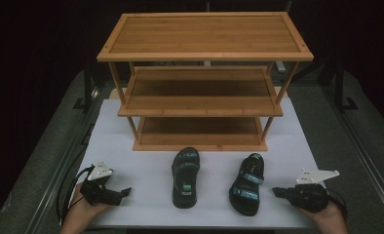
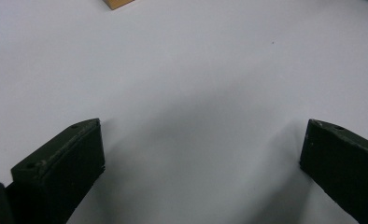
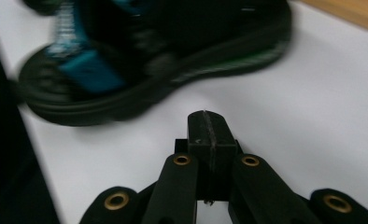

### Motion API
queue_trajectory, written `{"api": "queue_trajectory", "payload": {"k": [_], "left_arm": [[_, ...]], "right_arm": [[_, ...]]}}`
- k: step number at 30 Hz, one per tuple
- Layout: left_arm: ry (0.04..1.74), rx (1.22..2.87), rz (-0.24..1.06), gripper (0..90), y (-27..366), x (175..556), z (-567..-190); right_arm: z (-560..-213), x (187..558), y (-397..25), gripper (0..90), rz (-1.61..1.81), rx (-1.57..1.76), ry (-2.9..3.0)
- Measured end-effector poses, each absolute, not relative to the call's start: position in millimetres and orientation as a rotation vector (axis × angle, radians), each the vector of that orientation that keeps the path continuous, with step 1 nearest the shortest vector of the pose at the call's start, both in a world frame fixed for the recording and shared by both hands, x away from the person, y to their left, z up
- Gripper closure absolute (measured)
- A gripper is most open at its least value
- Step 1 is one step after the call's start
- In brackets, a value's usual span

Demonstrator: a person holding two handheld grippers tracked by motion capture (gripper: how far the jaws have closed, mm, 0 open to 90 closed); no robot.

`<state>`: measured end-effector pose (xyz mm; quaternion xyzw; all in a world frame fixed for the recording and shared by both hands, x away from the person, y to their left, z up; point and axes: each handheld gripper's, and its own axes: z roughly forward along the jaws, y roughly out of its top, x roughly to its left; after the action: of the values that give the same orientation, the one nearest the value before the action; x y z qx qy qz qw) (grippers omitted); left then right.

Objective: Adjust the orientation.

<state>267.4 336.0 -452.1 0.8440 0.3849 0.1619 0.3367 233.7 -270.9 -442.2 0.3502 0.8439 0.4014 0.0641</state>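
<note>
- While a three-tier wooden rack [image 1: 202, 83] stands at the far side of the white table [image 1: 131, 146], two black sandals lie side by side in front of it, between the grippers
- The left sandal [image 1: 185, 177] lies straight, toe toward the rack, with a green mark on its footbed; it is well to the right of the left gripper [image 1: 124, 192] with bare table between them
- The right sandal [image 1: 247, 184] has blue straps and lies slightly angled, toe end tipped toward the right; its heel end is just beside the tip of the right gripper [image 1: 276, 192], apart from it
- The left gripper, held in the left hand [image 1: 80, 209] at the near left of the table, points right; in the left gripper view its jaws stand wide apart [image 2: 201, 149] over plain white tabletop, nothing between them, a corner of the rack at the top edge
- The right gripper, held in the right hand [image 1: 329, 214] at the near right, points left toward the right sandal; in the right gripper view its jaws are pressed together [image 3: 211, 126], gripping nothing, with that sandal [image 3: 140, 60] blurred just ahead and to the left
- Both grippers sit low near the table's front edge, each with a grey plate on top
</note>
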Motion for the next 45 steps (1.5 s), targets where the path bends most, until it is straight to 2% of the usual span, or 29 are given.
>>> {"api": "queue_trajectory", "payload": {"k": [34,40,41,44,45], "left_arm": [[1.007,2.202,0.418,0.0,336.1,267.9,-452.1],[1.007,2.201,0.419,0.0,336.1,267.8,-452.2],[1.007,2.201,0.418,0.0,336.1,267.9,-452.2],[1.007,2.201,0.418,0.0,336.2,267.8,-452.2],[1.007,2.201,0.418,0.0,336.1,267.8,-452.2]], "right_arm": [[-441.6,232.9,-197.8,89.7,1.313,0.762,2.740],[-437.4,227.0,-209.2,89.4,1.352,0.782,2.717],[-436.0,224.5,-217.5,85.7,1.360,0.800,2.696],[-434.0,223.0,-229.2,83.3,1.366,0.843,2.663],[-431.6,223.0,-241.0,77.9,1.372,0.877,2.621]]}}
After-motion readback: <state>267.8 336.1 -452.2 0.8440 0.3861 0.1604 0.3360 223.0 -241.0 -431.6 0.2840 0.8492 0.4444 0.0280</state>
